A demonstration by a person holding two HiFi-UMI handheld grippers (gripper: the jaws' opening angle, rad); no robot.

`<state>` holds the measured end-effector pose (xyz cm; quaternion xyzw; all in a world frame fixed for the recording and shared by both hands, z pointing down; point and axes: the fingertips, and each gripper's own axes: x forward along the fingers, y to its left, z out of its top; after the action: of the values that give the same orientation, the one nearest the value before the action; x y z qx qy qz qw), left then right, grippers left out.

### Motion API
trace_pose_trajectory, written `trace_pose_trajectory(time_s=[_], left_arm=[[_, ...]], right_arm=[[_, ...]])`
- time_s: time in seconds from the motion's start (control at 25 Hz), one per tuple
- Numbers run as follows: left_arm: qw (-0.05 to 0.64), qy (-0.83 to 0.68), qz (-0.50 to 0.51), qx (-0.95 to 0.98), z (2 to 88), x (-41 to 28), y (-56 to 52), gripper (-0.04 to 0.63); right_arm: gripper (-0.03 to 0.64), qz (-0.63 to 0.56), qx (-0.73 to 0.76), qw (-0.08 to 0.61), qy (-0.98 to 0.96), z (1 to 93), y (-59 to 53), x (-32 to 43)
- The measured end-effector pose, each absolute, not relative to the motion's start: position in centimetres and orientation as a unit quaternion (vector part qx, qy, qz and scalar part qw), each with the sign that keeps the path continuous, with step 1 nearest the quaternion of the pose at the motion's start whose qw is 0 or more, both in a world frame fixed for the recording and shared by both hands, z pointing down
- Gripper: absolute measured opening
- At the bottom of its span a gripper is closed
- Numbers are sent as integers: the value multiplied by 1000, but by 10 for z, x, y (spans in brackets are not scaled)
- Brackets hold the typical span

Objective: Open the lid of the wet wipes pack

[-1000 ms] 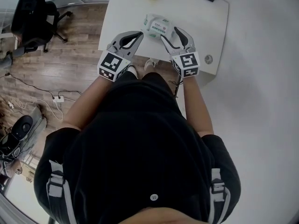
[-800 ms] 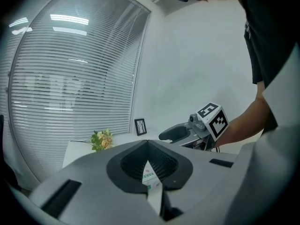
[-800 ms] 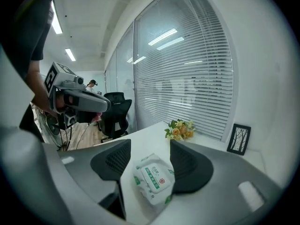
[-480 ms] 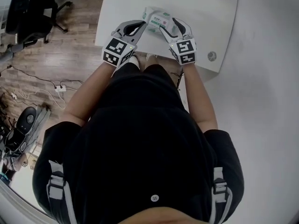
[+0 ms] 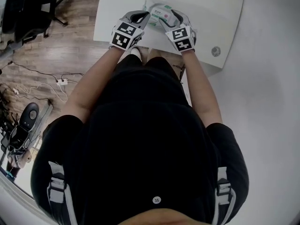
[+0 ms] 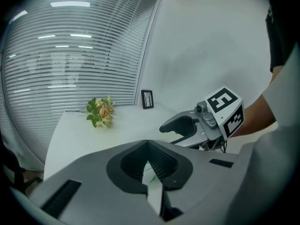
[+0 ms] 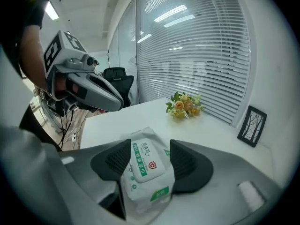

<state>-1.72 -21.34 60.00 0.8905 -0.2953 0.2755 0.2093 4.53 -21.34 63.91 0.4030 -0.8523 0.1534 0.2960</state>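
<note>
The wet wipes pack (image 5: 158, 9) is white with green print and lies flat on the white table (image 5: 206, 18), its lid down. In the right gripper view the pack (image 7: 146, 165) sits between the wide-open jaws of my right gripper (image 7: 150, 146), and the pads flank it without squeezing it. My right gripper (image 5: 171, 14) reaches the pack from its right. My left gripper (image 5: 143, 16) has its tips together at the pack's left end. In the left gripper view my left gripper (image 6: 147, 143) is shut, with a white and green strip showing through the gap below its tips. Whether it touches the pack is unclear.
A small bunch of flowers (image 7: 184, 104) and a black picture frame (image 7: 252, 125) stand at the table's far side. A round grommet (image 5: 215, 51) sits near the table's right front corner. An office chair (image 5: 23, 13) and cables (image 5: 61, 82) are on the wooden floor at the left.
Both grippers have moved forward from the table's near edge to the pack. The right gripper's jaws now straddle it, and the left gripper's tip has come up to its left end.
</note>
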Motion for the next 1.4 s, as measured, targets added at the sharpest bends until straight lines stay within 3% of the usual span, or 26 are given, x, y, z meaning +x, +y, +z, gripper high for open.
trace_pose_trajectory(time_s=[0.84,1.4], left_arm=[[284,-300,360,836,673,-14,-212,8],[297,-301,365,829,690,-24,-216,8]], right_arm=[[278,82,344,425,-833,675,-209,27],[279,68,339,443,-828,683,-212,19]])
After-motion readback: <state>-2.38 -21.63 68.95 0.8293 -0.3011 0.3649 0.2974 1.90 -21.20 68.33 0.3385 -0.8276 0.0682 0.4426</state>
